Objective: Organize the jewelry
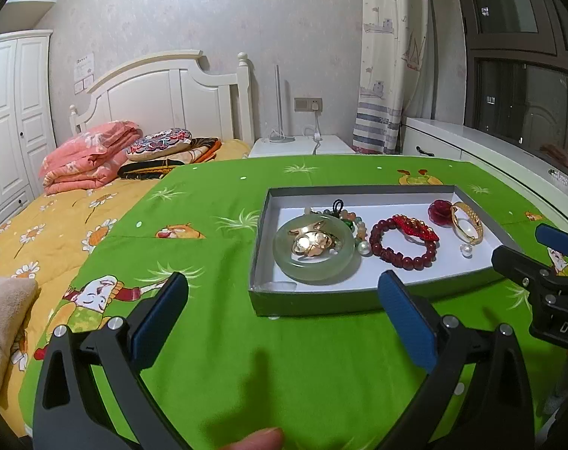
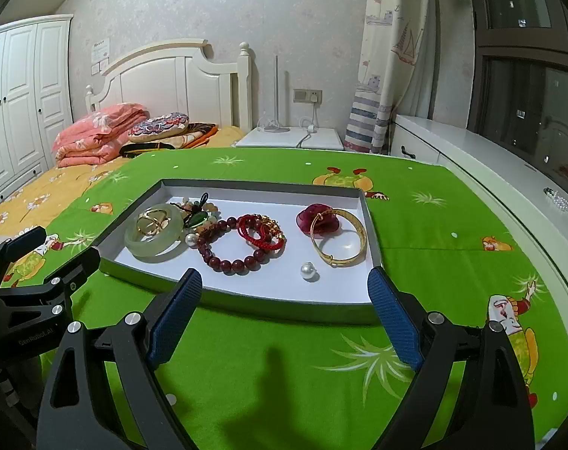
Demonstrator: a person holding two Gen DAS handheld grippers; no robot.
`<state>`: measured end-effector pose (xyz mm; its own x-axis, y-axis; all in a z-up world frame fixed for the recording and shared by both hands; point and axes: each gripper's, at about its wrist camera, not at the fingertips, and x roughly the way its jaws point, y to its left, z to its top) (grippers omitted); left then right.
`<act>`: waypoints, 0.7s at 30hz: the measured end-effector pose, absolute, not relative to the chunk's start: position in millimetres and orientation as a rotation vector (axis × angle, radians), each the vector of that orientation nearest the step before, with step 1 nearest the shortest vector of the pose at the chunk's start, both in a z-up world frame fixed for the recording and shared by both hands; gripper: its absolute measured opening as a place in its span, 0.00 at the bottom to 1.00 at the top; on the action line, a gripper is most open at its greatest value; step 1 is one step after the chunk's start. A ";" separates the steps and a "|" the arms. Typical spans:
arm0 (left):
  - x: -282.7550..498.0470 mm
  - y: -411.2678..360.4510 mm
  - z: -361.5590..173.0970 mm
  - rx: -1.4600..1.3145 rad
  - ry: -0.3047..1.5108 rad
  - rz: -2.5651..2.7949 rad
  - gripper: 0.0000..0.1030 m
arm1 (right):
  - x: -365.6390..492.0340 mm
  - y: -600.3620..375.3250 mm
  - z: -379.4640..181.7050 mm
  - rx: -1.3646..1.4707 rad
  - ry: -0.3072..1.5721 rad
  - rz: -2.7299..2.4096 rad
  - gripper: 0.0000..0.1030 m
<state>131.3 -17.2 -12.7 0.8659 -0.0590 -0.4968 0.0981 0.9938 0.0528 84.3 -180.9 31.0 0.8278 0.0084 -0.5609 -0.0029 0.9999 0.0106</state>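
Both tools, left tool and right tool, hover with fingers apart, holding nothing, near the shallow grey cardboard tray on the green table. Pale jade bangle, dark red bead bracelet, gold bangle and loose pearl already lie inside; apparently little remains.

We observe bright, even indoor light from above; soft shadows fall on the green cloth near the lens. Fisheye distortion bends the edges, corners vignette black, and the window is dark.
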 end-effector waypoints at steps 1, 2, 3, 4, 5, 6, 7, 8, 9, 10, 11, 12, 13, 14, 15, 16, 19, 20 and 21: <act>131.2 -17.2 -12.8 0.077 0.517 -0.082 0.95 | 84.2 -181.4 30.7 0.011 0.596 0.006 0.82; 131.4 -17.0 -12.7 0.077 0.517 -0.083 0.95 | 83.9 -181.6 30.5 0.013 0.597 0.006 0.82; 131.4 -17.1 -12.9 0.077 0.517 -0.083 0.95 | 83.8 -181.4 30.5 0.012 0.595 0.006 0.82; 131.5 -16.8 -12.6 0.077 0.517 -0.083 0.95 | 84.1 -181.0 30.8 0.009 0.595 0.006 0.82; 131.5 -16.9 -12.7 0.076 0.517 -0.083 0.95 | 84.0 -181.0 30.4 0.008 0.595 0.006 0.82; 131.3 -17.1 -12.9 0.076 0.518 -0.083 0.95 | 84.1 -181.3 30.5 0.008 0.595 0.006 0.82; 131.1 -17.4 -13.4 0.076 0.518 -0.083 0.95 | 84.1 -181.5 30.3 0.009 0.595 0.006 0.82; 131.3 -17.2 -13.3 0.077 0.518 -0.083 0.95 | 84.2 -181.1 30.6 0.010 0.596 0.006 0.82; 131.2 -17.2 -13.3 0.076 0.519 -0.083 0.95 | 84.3 -181.0 30.7 0.009 0.596 0.006 0.82; 131.1 -17.2 -13.2 0.075 0.519 -0.084 0.95 | 84.3 -181.2 30.2 0.009 0.598 0.006 0.82; 130.8 -16.6 -14.1 0.074 0.520 -0.084 0.95 | 84.0 -181.3 30.4 0.008 0.597 0.006 0.82; 130.6 -16.6 -14.5 0.074 0.520 -0.083 0.95 | 83.9 -181.2 30.6 0.009 0.597 0.006 0.82; 130.5 -16.5 -14.6 0.074 0.520 -0.083 0.95 | 83.6 -181.5 30.4 0.009 0.597 0.006 0.82; 130.7 -16.3 -14.3 0.074 0.520 -0.084 0.95 | 83.9 -181.1 30.5 0.009 0.597 0.006 0.82; 130.9 -16.4 -14.2 0.075 0.520 -0.084 0.95 | 83.9 -181.3 30.0 0.008 0.599 0.007 0.82; 130.8 -16.3 -14.1 0.075 0.520 -0.084 0.95 | 84.0 -180.7 29.9 0.008 0.600 0.007 0.82; 130.3 -16.6 -14.5 0.076 0.520 -0.085 0.95 | 83.6 -180.0 29.2 0.007 0.601 0.008 0.82; 130.7 -16.6 -14.2 0.076 0.520 -0.084 0.95 | 83.2 -179.1 28.9 0.006 0.601 0.009 0.82; 130.6 -16.8 -15.2 0.076 0.521 -0.084 0.95 | 83.2 -178.4 28.8 0.005 0.601 0.009 0.82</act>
